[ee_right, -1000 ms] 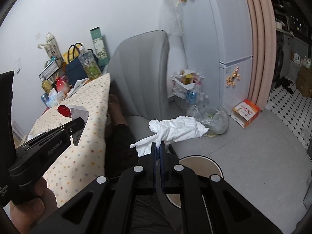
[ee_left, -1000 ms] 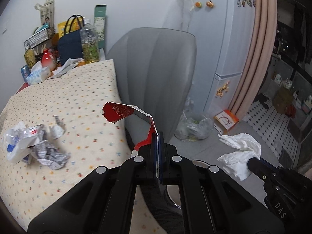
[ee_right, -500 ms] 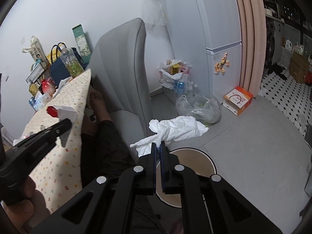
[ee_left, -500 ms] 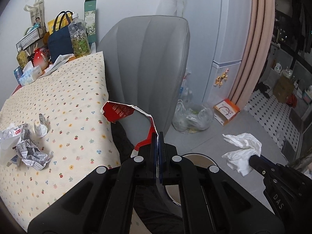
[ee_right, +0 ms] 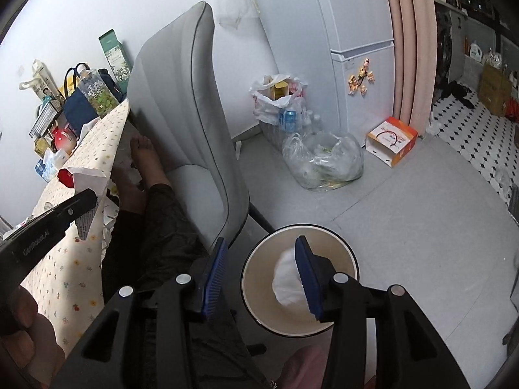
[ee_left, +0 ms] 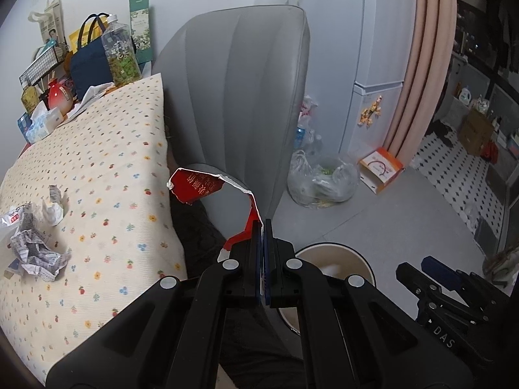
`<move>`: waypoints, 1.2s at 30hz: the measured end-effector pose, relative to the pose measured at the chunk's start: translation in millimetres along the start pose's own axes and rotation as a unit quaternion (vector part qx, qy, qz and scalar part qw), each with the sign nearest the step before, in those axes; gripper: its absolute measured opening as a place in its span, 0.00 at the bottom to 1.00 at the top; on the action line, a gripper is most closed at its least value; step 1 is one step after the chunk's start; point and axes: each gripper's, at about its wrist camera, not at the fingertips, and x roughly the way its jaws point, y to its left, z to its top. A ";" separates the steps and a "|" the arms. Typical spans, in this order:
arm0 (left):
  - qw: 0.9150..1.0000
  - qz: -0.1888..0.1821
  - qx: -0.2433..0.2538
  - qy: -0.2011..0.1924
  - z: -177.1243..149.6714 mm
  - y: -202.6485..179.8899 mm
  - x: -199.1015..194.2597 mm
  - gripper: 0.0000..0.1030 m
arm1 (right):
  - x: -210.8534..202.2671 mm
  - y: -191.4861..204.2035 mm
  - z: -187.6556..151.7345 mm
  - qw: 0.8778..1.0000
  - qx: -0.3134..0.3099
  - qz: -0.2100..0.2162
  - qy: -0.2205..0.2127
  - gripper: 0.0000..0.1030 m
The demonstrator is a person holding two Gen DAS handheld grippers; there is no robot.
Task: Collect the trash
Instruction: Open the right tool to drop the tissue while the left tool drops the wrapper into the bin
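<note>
Pinching the light, floppy red wrapper [ee_left: 198, 188] by its tail in my shut left gripper [ee_left: 262, 227]; my right gripper [ee_right: 259, 259] is opening, soft tissue [ee_right: 287, 278] dropping beyond into the bin [ee_right: 253, 278].

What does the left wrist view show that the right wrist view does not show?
Only the left wrist view shows the crumpled newspaper on the tablecloth, and the left hand-held gripper shut on the red torn wrapper.

Only the right wrist view shows the white tissue lying inside the bin, a bare foot, and the right hand-held gripper with its jaws opening and nothing between them.

Both show the grey chair and the clear plastic bag.
</note>
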 end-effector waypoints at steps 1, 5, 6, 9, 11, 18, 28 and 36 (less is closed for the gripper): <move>1.000 0.000 0.001 0.001 -0.1 -0.8 1.2 0.02 | 0.4 -1.1 0.3 1.000 0.001 0.002 0.001 0.42; 1.000 -0.003 0.001 0.005 0.3 -5.8 4.9 0.02 | -6.6 -4.1 3.1 1.000 0.003 0.001 -0.007 0.44; 1.000 -0.006 0.003 0.005 0.7 -7.3 6.0 0.02 | -10.2 -5.4 4.5 1.000 0.004 -0.001 -0.011 0.46; 1.000 -0.016 0.009 0.009 2.0 -17.2 10.4 0.02 | -23.0 -13.0 7.8 1.000 0.008 -0.010 -0.025 0.54; 1.000 -0.025 0.015 0.010 4.5 -26.9 13.3 0.02 | -32.6 -19.0 10.6 0.999 0.011 -0.021 -0.037 0.60; 0.998 -0.049 0.035 0.011 8.0 -56.9 16.8 0.02 | -64.1 -38.7 16.3 0.996 0.022 -0.055 -0.072 0.76; 0.995 -0.081 0.049 0.030 5.5 -81.2 24.1 0.14 | -76.2 -55.3 21.1 0.992 0.041 -0.077 -0.090 0.86; 0.995 -0.090 0.032 0.006 9.9 -67.1 11.2 0.70 | -77.0 -53.0 19.1 0.992 0.044 -0.076 -0.093 0.86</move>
